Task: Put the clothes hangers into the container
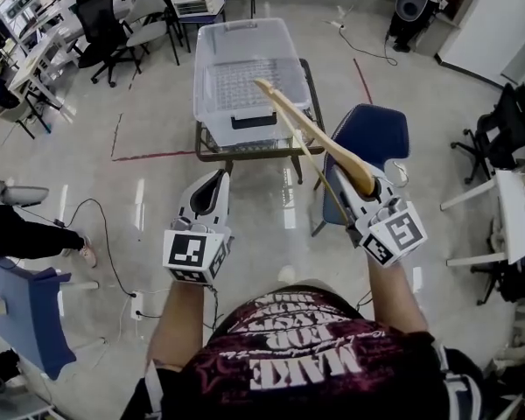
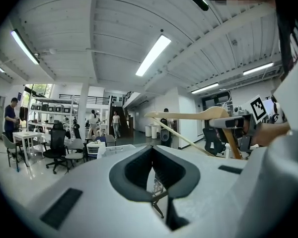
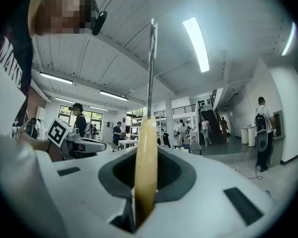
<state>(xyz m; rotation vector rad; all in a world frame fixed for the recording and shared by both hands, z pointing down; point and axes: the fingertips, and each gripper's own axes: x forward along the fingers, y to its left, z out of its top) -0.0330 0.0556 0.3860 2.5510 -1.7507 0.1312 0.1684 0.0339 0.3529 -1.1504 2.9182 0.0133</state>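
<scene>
Starting from our right hand-held gripper (image 1: 365,191), we find its jaws closed to a narrow gap and clamped on the wooden clothes hanger (image 1: 311,129). In the right gripper view the pale wood stands on edge between the two dark pads. From that grip the hanger's long axis runs away from us, forward and to our left. In the head view its far tip lies over the near right part of the container (image 1: 212,59). So the thing we carry already points at its goal, and the goal lies straight ahead of the gripper, slightly to the left. Our left hand-held gripper (image 1: 217,182) hangs level beside the right one and well apart from it. Its jaws are drawn together at the tips, with nothing between them, and it points at the container's near wall. The container is a clear plastic bin with an open top that stands on a low desk (image 1: 245,153) ahead of us. From the head view we make out no hanger inside it. A blue chair (image 1: 372,134) stands just to the right of the desk, under the hanger's line. We judge that the right hand is the one that counts here: it needs to carry the hanger on along its own axis until the whole length is over the opening, and then let go.
</scene>
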